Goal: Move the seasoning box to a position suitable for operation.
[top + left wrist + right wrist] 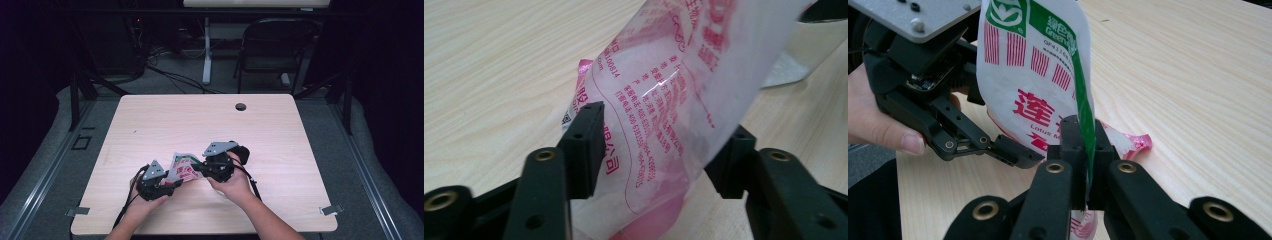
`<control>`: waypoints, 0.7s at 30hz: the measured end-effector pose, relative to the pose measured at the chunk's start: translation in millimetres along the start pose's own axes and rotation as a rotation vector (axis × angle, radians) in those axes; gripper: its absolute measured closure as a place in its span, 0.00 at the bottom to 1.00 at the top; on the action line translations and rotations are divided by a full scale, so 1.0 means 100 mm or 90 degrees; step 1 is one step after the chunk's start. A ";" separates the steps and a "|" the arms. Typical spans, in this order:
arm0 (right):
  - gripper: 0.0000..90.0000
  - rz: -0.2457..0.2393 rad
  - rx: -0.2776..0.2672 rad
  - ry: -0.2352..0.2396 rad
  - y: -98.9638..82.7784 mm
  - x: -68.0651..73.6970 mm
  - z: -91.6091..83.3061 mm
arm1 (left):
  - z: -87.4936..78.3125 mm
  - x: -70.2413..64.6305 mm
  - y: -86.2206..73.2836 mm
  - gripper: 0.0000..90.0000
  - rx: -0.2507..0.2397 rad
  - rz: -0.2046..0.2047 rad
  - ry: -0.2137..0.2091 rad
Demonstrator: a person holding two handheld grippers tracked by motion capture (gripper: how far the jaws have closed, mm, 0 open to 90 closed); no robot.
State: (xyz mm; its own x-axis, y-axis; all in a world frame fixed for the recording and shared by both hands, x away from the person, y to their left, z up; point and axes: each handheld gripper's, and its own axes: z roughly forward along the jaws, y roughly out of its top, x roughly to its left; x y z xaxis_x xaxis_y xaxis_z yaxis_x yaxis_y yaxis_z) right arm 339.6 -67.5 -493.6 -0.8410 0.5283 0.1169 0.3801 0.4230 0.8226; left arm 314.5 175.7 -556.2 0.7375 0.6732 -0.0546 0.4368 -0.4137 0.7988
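Keep your right gripper (1083, 150) clenched on the packet's (183, 167) edge while the left gripper (664, 150) settles its hold.

The printed plastic packet hangs just above the table (150, 125), between both tools; your left jaws flank its lower body, seemingly brushing but not pressing it. Close them squarely before pulling.

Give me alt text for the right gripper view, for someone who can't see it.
The right gripper pinches the green edge of a white and red food packet above a pale wooden table. At left, the left gripper, held in a hand, reaches its fingers to the packet.
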 end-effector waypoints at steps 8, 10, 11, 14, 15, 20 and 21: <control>1.00 0.007 -0.013 -0.011 0.10 -0.01 0.04 | -0.05 0.02 0.02 0.75 -0.012 -0.004 0.010; 1.00 0.007 -0.020 -0.008 0.12 0.00 0.04 | -0.07 0.02 0.03 0.75 -0.019 -0.012 0.004; 1.00 0.006 -0.021 -0.007 0.13 0.00 0.03 | -0.08 0.03 0.03 0.74 -0.021 -0.014 0.000; 1.00 0.005 -0.025 -0.006 0.14 0.01 0.00 | -0.10 0.01 0.03 0.72 -0.035 -0.027 -0.027; 1.00 0.004 -0.030 -0.006 0.14 0.02 -0.02 | -0.11 0.00 0.03 0.69 -0.036 -0.025 -0.036; 1.00 -0.008 -0.043 -0.003 0.13 0.09 -0.11 | -0.09 -0.04 0.03 0.57 -0.034 -0.012 -0.045; 1.00 -0.014 -0.044 -0.005 0.12 0.10 -0.12 | -0.08 -0.04 0.03 0.54 -0.032 -0.008 -0.047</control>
State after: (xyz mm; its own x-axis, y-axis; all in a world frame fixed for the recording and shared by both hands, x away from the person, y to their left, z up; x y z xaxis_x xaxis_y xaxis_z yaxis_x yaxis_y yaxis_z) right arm 330.7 -66.1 -475.7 -0.8457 0.5251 0.0952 0.3347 0.3830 0.8610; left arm 308.4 176.8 -549.1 0.7686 0.6305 -0.1079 0.4214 -0.3722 0.8270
